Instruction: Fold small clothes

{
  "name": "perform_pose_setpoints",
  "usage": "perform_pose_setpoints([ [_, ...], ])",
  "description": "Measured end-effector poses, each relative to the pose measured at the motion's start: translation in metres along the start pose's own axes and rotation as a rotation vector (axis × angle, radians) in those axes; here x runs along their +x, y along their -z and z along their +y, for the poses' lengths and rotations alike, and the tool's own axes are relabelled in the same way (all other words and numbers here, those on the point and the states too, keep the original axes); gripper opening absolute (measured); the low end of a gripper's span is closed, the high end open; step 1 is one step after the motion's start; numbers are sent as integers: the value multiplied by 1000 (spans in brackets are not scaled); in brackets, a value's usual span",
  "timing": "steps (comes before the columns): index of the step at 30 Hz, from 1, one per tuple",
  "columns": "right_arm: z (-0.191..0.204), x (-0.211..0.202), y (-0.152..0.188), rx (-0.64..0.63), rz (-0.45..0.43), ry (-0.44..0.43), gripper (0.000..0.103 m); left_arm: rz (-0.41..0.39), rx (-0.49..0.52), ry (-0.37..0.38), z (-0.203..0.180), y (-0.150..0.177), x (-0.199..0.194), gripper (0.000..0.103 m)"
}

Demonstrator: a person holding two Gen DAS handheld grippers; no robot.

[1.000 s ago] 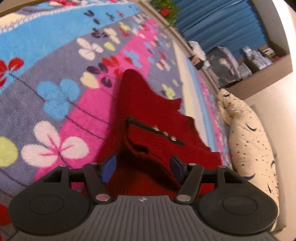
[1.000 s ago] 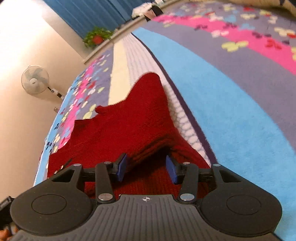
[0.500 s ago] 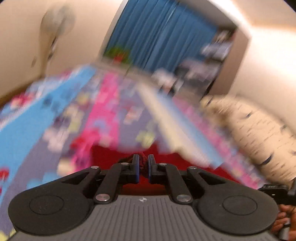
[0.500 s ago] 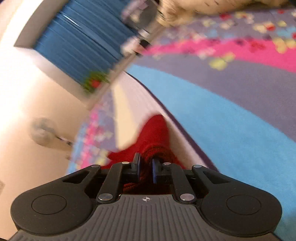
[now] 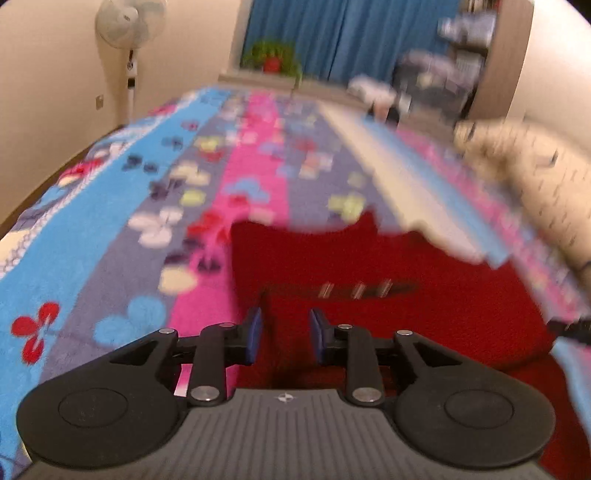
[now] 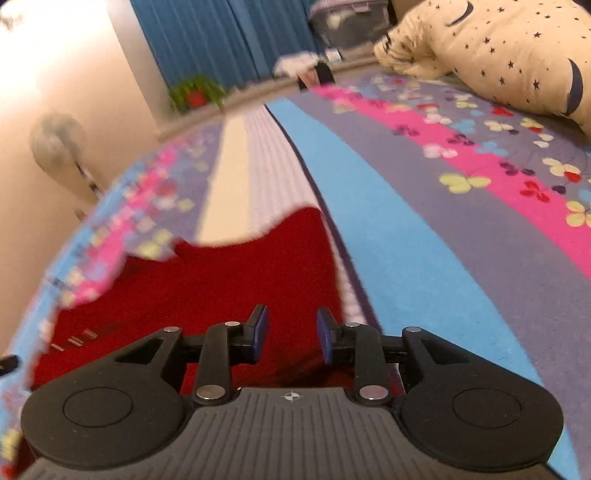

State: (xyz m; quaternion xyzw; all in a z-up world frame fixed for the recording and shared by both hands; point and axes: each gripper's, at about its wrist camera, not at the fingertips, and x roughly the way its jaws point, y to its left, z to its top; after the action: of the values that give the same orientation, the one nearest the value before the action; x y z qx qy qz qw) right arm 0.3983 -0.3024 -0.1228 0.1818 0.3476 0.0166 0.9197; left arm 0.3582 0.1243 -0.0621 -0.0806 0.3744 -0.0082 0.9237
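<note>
A small red knit garment (image 5: 424, 306) lies spread on the flowered blanket (image 5: 92, 229), with a dark placket and three metal buttons (image 5: 354, 290) across it. My left gripper (image 5: 286, 334) hovers over the garment's near edge. Its jaws are opening, and the blue pads (image 5: 254, 338) stand apart without pressing any cloth. In the right wrist view the same garment (image 6: 221, 280) stretches away to the left. My right gripper (image 6: 291, 334) is over its near right edge, jaws also opening, with only red knit showing below the gap.
A cream pillow with dark stars (image 6: 498, 48) lies at the blanket's far right. A standing fan (image 5: 129, 26), a potted plant (image 5: 271, 61), blue curtains (image 5: 351, 33) and stacked storage boxes (image 6: 347, 22) line the far wall.
Both grippers were open at the garment's edge, then shut on the red knit and swung upward. Their pads now stand apart again, and the garment lies flat.
</note>
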Motion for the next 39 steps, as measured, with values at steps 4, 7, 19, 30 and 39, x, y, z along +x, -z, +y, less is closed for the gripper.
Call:
perform_pose_setpoints([
  [4, -14, 26, 3, 13, 83, 88, 50, 36, -3, -8, 6, 9, 10, 30],
  [7, -14, 26, -1, 31, 75, 78, 49, 30, -11, -4, 8, 9, 5, 30],
  [19, -7, 14, 10, -74, 13, 53, 18, 31, -78, 6, 20, 12, -15, 30],
  [30, -33, -6, 5, 130, -33, -13, 16, 99, -52, 67, 27, 66, -120, 32],
  [39, -46, -62, 12, 131, 6, -3, 30, 247, 39, 15, 9, 116, -133, 38],
])
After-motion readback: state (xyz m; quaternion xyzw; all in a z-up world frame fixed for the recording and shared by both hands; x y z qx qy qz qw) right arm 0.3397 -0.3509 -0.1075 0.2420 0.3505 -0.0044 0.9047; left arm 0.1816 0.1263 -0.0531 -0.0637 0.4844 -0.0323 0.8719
